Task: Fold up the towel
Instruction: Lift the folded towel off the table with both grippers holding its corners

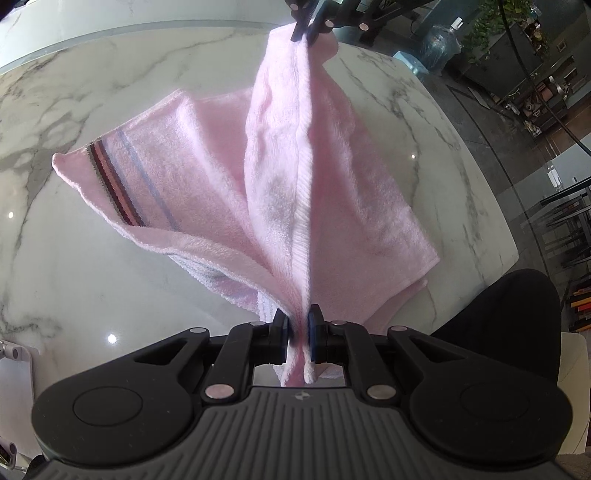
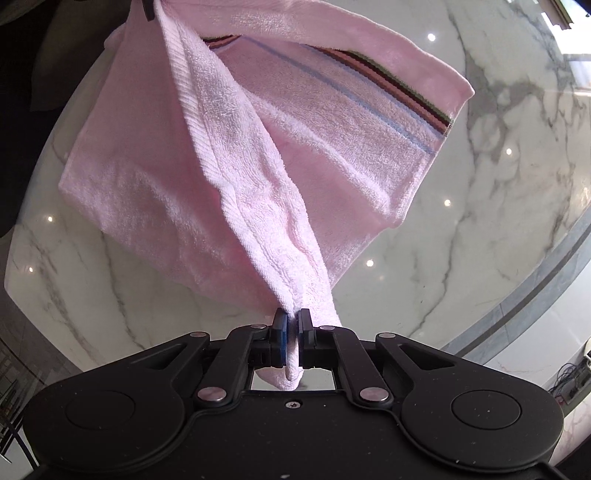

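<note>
Left wrist view shows my left gripper (image 1: 300, 328) with its fingers (image 1: 281, 330) closed on the towel (image 1: 207, 177), a pinch of pink cloth pressed between the blue pads and a short tail of it hanging behind them. From that pinch a ribbed hem runs taut up the frame to my right gripper (image 1: 303, 31), whose dark fingers clamp the other end at the top edge. The towel hangs between the two grips, lifted clear of the counter (image 1: 74, 258) along that hem, and falls away in loose folds to either side. A band of dark stripes (image 1: 110, 184) crosses the flap on the left of this view. I cannot tell whether the lowest folds touch the marble or hang just above it.

Right wrist view gives me the same thing from the other end: my right gripper (image 2: 293, 332) holds its fingers (image 2: 280, 332) shut on a corner of the towel (image 2: 155, 177), with a small tail poking out behind the pads. The hem climbs to the upper left, where a dark bit of the left gripper (image 2: 148, 11) shows at the frame edge. The stripes (image 2: 369, 88) run along the far flap on the right here.

Around it, the counter (image 2: 480, 221) is white marble with grey veins, glossy, with small spots of light reflected in it. A dark rounded shape (image 1: 513, 321) sits at the counter's near right edge in the left view; I cannot make out what it is. Beyond the counter's far right I see plants (image 1: 491, 26) and cluttered shelves (image 1: 543, 99). The towel itself blocks much of the counter from both cameras.
</note>
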`<control>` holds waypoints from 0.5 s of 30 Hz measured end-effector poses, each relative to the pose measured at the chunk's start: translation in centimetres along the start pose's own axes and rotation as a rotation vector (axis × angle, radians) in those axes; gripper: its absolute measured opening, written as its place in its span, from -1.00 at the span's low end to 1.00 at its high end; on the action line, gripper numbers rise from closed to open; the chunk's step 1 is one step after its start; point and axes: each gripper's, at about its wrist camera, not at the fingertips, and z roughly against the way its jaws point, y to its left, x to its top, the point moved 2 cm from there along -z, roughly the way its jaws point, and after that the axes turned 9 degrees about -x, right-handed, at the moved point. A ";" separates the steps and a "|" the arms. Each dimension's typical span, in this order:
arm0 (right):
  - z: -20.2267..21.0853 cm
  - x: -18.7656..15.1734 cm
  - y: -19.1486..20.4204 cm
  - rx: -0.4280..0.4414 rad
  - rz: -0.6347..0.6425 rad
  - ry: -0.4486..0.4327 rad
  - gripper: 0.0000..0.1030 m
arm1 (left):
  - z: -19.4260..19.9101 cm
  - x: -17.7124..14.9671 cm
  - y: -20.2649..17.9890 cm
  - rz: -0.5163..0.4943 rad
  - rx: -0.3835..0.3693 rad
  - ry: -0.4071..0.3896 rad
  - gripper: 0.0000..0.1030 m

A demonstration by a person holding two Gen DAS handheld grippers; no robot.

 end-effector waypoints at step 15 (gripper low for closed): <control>-2.1 2.1 0.0 -0.015 -0.038 -0.036 -0.79 | -0.1 0.0 0.2 0.006 -0.005 -0.001 -0.83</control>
